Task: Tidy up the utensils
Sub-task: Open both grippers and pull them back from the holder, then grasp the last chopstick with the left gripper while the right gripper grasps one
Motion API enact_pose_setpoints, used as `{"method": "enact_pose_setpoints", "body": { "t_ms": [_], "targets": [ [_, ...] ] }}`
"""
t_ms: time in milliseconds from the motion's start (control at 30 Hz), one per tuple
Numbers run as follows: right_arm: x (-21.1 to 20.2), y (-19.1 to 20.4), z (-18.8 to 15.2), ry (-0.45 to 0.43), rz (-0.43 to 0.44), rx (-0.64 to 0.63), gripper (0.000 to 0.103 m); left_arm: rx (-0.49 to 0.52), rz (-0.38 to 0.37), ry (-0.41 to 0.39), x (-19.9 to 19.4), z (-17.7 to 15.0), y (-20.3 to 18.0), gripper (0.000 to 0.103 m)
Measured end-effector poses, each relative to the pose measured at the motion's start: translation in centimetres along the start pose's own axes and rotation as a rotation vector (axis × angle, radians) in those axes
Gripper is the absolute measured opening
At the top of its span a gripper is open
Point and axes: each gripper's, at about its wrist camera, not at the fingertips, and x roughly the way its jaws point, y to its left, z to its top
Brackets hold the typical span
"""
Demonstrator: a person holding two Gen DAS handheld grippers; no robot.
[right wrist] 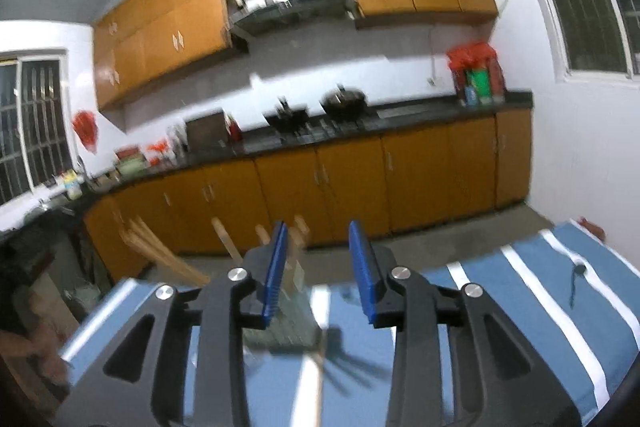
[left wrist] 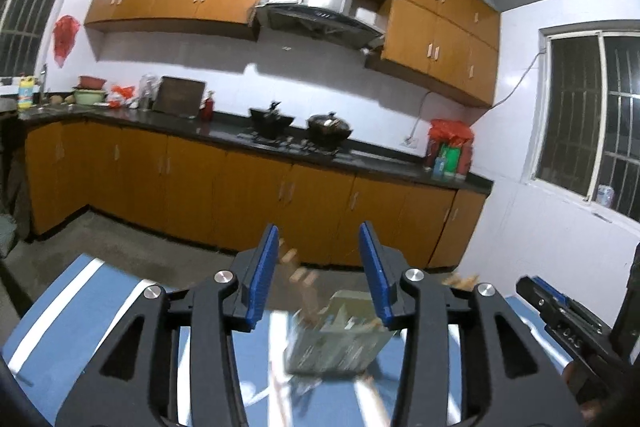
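Kitchen cabinets (left wrist: 192,179) in orange wood are seen along the far wall, with two woks (left wrist: 272,123) on a dark worktop. Nearer, a counter (left wrist: 80,311) is covered by a blue cloth with white stripes. On it a greenish utensil holder (left wrist: 340,339) with wooden handles is blurred. Jaws of the left gripper (left wrist: 320,275) are held wide apart, empty. Jaws of the right gripper (right wrist: 320,267) are likewise spread, nothing gripped, the holder just beyond them.
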Motion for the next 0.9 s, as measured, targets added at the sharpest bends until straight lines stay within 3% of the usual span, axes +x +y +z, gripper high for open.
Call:
{"method": "enact_pose_setpoints", "body": {
  "t_ms": [67,200,333,400,533,633,733,900],
  "targets": [
    [0.8,-0.9,-2.1,0.074,-0.022,0.0,0.033,0.006,0.049,0.039,-0.3,-1.6,0.9,0.043],
    [3.1,-2.1,-7.9,0.288,-0.045,0.016,0.033,-0.002,0.131,0.198,0.7,-6.2,3.2,0.043],
    [4.3,-1.4,-13.7,0.473,0.012,0.013,0.024,-0.006,0.177,0.386,2.6,-11.0,4.6,0.043],
    [4.3,-0.6,-15.5,0.517,0.038,-0.001,0.022,-0.009,0.178,0.471,3.3,-13.6,4.7,0.043],
    [4.4,0.8,-17.9,0.574,0.062,-0.023,0.022,0.001,0.154,0.564,3.9,-16.5,3.9,0.043],
    [4.9,1.3,-18.3,0.593,0.058,-0.043,0.022,0.011,0.135,0.589,4.0,-17.6,3.5,0.043],
    [5.0,1.8,-18.1,0.584,0.028,-0.093,0.009,0.029,0.114,0.609,4.3,-18.0,2.5,0.043],
    [5.3,0.4,-17.8,0.573,-0.031,-0.056,0.008,0.052,0.091,0.641,4.9,-19.1,1.4,0.042]
  ]
}}
